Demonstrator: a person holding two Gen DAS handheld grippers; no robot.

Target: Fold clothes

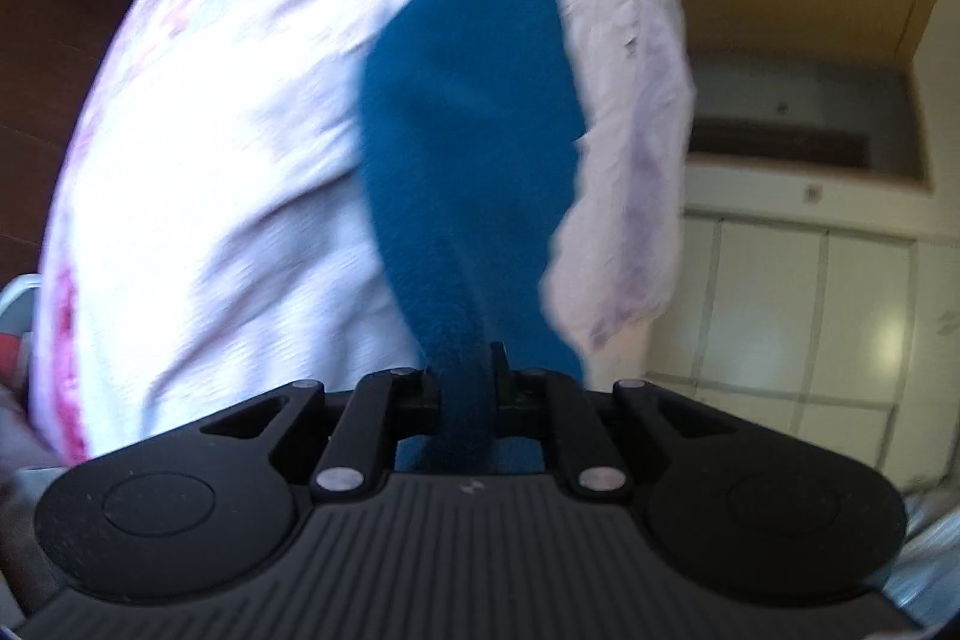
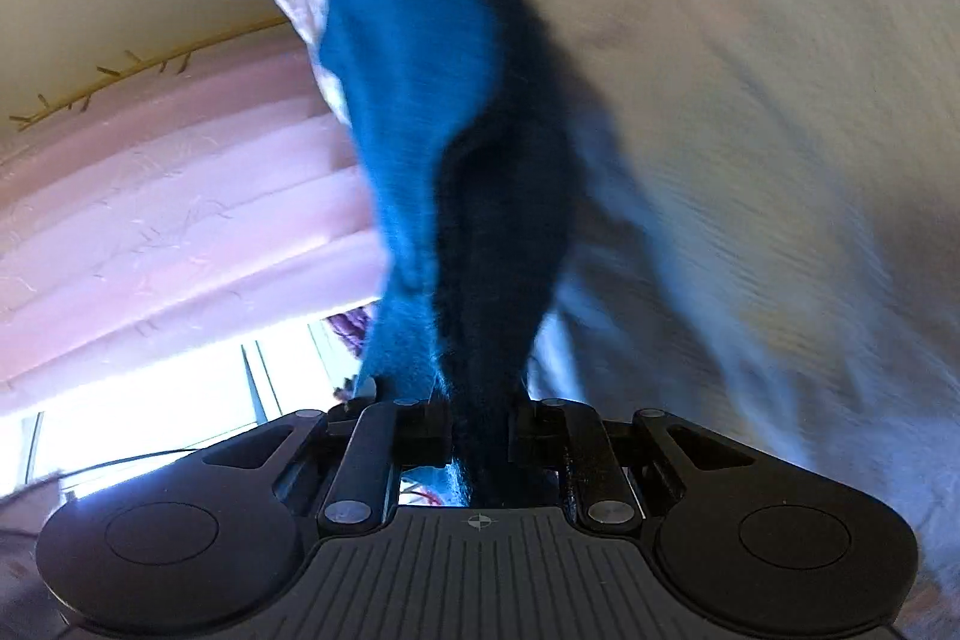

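1. Background, left wrist view: pale cabinet doors (image 1: 804, 304) fill the right side, with an open cardboard box (image 1: 798, 58) standing on top of them. Dark wood-toned surface shows at the upper left corner.
2. Background, right wrist view: pink curtain (image 2: 174, 220) hangs from a rail under a cream wall; a bright window (image 2: 174, 400) lies below it.
3. Carrying surface: white bedding with pink floral print (image 1: 228, 160) spreads behind the garment in the left view. In the right view it appears as a pale, blurred fabric mass across the right half.
4. Task item: teal fleece garment (image 1: 468, 112) is off the bedding along its near edge, stretched from the tongs forward and up across the bedding. Its far end narrows toward the top edge of the bedding. Which garment it is cannot be determined; both views are motion-blurred.
5. Left gripper (image 1: 467, 388): tongs pressed nearly together, pinching a bunched fold of the teal fleece between the pads.
6. Right gripper (image 2: 480, 424): tongs likewise drawn in, pinching a thicker, shadowed gather of the same teal fleece (image 2: 420, 100).
7. Fabric passes through both jaw gaps and shows again below them, just ahead of each ribbed housing.
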